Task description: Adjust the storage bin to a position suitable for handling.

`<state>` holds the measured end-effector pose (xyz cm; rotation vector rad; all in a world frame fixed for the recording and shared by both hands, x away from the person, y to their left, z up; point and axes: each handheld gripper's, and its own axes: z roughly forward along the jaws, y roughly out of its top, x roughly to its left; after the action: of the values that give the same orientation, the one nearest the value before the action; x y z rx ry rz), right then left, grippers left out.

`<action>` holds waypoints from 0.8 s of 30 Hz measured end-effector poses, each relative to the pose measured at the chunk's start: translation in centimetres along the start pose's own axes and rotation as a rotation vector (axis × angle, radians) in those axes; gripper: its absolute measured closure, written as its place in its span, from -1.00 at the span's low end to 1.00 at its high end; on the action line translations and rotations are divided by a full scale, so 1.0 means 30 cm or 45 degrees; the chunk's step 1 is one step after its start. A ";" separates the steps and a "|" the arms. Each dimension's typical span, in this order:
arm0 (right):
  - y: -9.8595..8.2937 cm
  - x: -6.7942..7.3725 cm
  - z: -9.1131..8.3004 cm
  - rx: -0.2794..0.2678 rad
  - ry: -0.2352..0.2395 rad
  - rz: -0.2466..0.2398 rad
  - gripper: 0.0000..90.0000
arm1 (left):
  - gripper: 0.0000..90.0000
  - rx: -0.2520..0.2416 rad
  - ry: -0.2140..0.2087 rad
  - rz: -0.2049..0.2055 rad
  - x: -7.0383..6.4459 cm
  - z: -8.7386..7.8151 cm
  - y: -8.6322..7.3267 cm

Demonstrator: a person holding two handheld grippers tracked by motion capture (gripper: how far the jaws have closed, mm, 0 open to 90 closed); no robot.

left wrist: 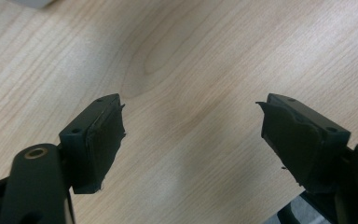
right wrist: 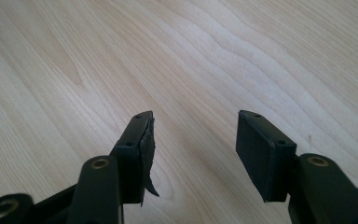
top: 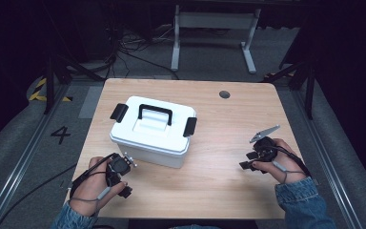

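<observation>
Both forearms wear blue denim sleeves with cuffs at the wrists. The left gripper (top: 124, 175) is black, with a thin grey cord looped by the hand and a black cable trailing away. The right gripper (top: 251, 161) is black too, topped by a grey three-cornered plate. Its fingers (right wrist: 261, 149) are black blocks with small screw holes, brass-coloured pivots and ragged dark pads.

Overhead view; 2 close tabletop (top: 228, 157) views
</observation>
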<state>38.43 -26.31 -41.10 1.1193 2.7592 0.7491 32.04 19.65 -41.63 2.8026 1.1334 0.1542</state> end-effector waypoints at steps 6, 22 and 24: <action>0.029 0.013 -0.017 -0.046 0.009 -0.015 0.00 | -0.51 -0.053 0.002 -0.016 0.005 -0.017 -0.010; 0.152 0.049 -0.087 -0.147 0.037 -0.090 -0.01 | -0.51 -0.054 -0.018 -0.005 0.008 -0.016 -0.008; 0.175 0.057 -0.101 -0.171 0.053 -0.106 0.00 | -0.50 -0.047 -0.020 -0.013 0.011 -0.011 -0.008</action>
<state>39.80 -23.18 -35.80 0.9681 2.7220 0.9414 32.07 20.08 -41.32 2.7603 1.1291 0.1500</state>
